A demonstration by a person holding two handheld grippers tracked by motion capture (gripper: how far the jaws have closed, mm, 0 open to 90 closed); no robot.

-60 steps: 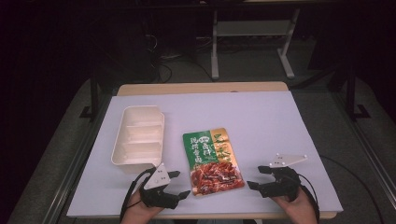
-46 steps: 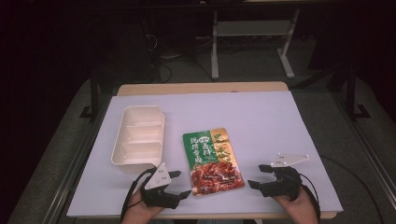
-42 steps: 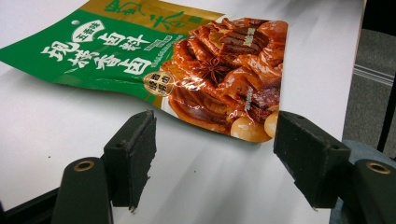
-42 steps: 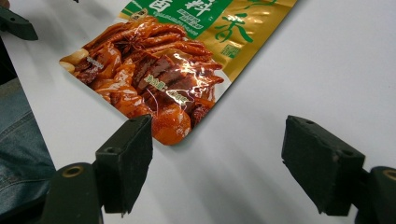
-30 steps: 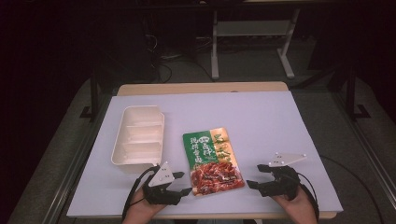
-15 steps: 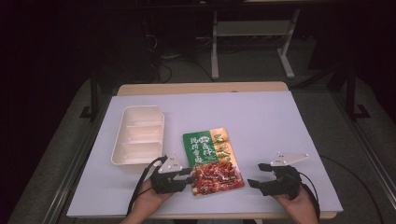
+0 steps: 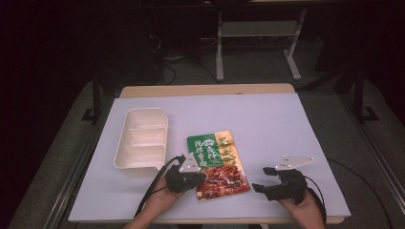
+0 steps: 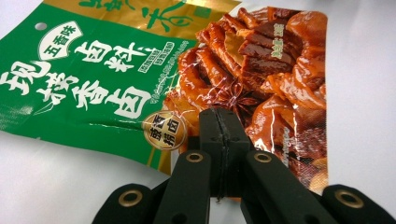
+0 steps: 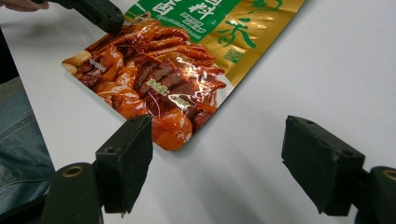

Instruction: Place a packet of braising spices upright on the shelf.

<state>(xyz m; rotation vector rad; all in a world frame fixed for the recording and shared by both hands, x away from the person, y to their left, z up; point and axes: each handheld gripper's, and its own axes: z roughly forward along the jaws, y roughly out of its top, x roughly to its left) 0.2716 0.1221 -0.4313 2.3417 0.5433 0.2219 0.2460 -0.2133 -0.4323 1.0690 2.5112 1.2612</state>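
Clearly, left tongs (image 8: 218,140) pinch the packet (image 8: 154,79) edge, its green label showing "卤料"; right tongs (image 9: 215,163) gape wide beside its corner on the bench (image 7: 286,119).

A: Left gripper (image 8: 219,140) view: pouch (image 8: 187,70) top cut off by frame, its edge hidden behind the jaws.
B: Tray (image 7: 142,138) dividers too small to count in high view.

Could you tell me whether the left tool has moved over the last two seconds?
Yes. The left tool has moved up the table and rightward onto the food pouch, nearer the white tray, and is now shut on its edge.
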